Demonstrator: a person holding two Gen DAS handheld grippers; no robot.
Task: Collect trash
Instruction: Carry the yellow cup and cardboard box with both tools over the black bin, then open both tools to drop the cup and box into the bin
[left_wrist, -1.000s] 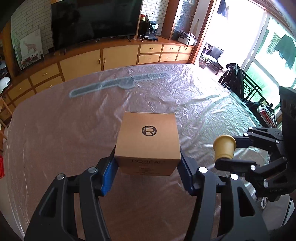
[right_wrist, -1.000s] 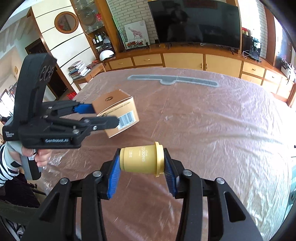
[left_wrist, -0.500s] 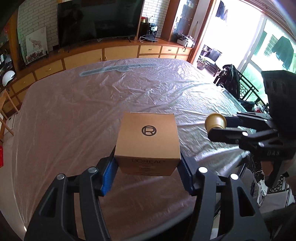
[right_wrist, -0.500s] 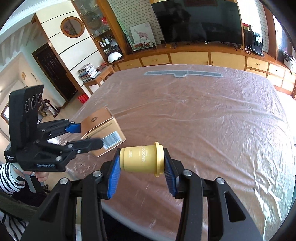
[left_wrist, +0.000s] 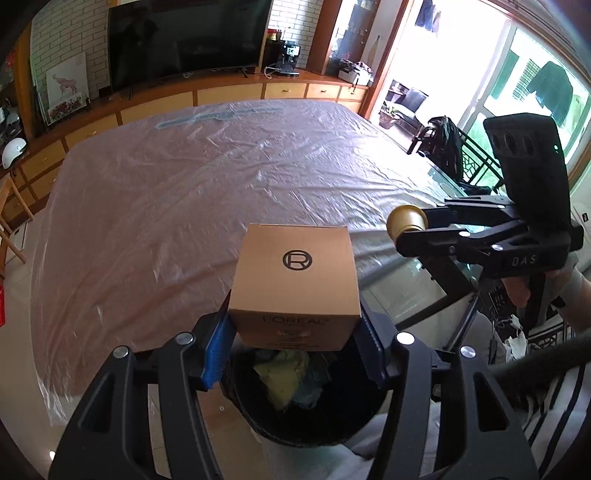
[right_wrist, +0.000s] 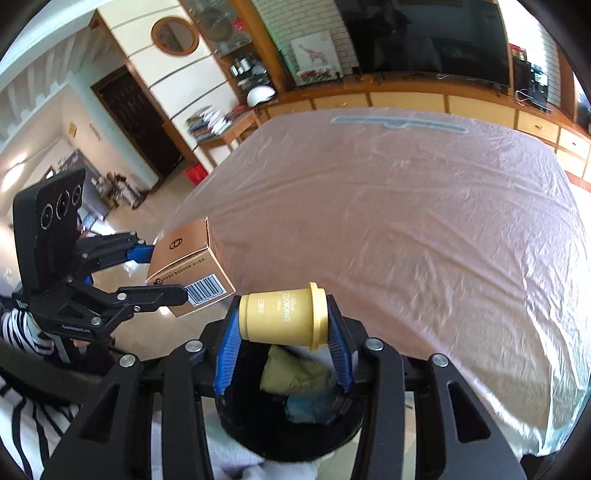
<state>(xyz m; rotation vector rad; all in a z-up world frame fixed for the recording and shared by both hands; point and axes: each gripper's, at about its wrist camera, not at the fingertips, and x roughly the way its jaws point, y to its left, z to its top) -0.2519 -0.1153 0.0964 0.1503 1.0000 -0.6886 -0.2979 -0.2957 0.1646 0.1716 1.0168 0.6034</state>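
My left gripper (left_wrist: 293, 339) is shut on a tan cardboard box (left_wrist: 295, 280) with a printed logo. The box hangs above a black trash bin (left_wrist: 332, 428) that holds crumpled yellow and blue waste. My right gripper (right_wrist: 282, 332) is shut on a yellow plastic cup (right_wrist: 282, 314) lying sideways between the blue pads, over the same trash bin (right_wrist: 295, 428). In the right wrist view the left gripper (right_wrist: 173, 273) carries the box (right_wrist: 192, 266) at the left. In the left wrist view the right gripper (left_wrist: 410, 229) and the cup (left_wrist: 406, 219) show at the right.
A large table (left_wrist: 184, 184) under a clear plastic sheet stretches ahead of the bin. A wooden sideboard (left_wrist: 229, 92) with a television stands behind it. A person's striped sleeve (right_wrist: 14, 332) is at the left. Glass doors (left_wrist: 517, 92) lie to the right.
Both grippers have drawn back from over the table to its near edge with their loads. The trash bin has come into view beneath them.
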